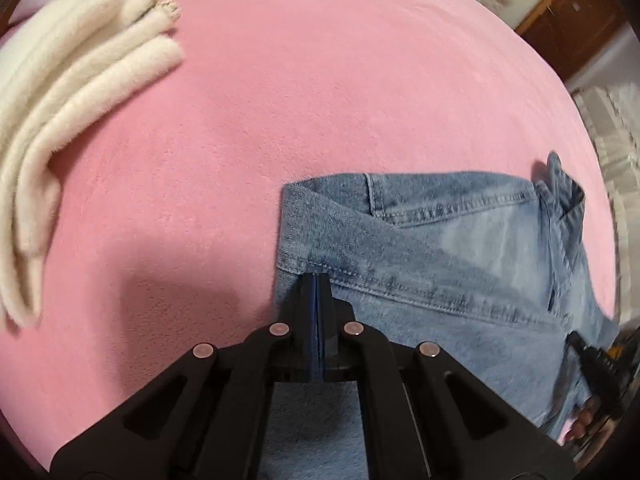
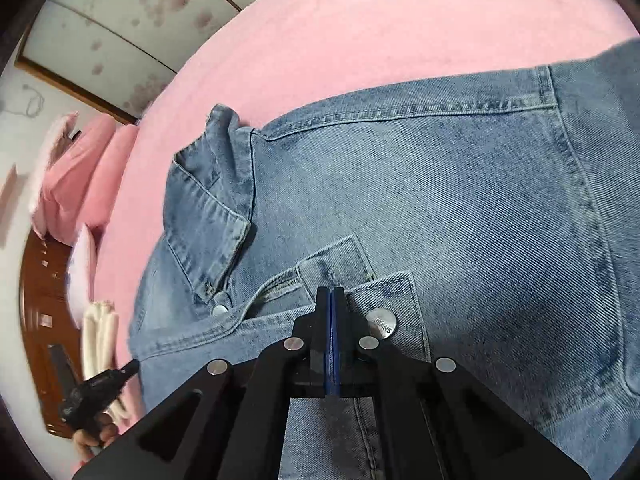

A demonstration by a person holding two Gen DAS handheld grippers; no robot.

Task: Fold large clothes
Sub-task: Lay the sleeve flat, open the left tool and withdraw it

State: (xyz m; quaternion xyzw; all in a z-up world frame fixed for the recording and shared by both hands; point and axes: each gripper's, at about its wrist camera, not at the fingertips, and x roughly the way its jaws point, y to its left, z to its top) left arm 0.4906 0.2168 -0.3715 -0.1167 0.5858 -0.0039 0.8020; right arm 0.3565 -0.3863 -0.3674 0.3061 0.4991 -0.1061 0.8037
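Observation:
A light blue denim jacket (image 1: 460,256) lies partly folded on the pink bed cover (image 1: 280,100). My left gripper (image 1: 318,280) is shut on the jacket's hem edge at its left side. In the right wrist view the jacket (image 2: 460,208) fills the middle, collar (image 2: 208,200) to the left. My right gripper (image 2: 331,294) is shut on the jacket's button placket, beside a metal button (image 2: 382,322). The right gripper also shows at the left wrist view's right edge (image 1: 596,364), and the left gripper at the right wrist view's lower left (image 2: 100,384).
A folded white fluffy garment (image 1: 60,120) lies at the far left of the bed. Pink pillows (image 2: 80,172) lie by the bed's end. A wooden cabinet (image 1: 572,12) and a floral panel (image 2: 132,8) stand beyond the bed.

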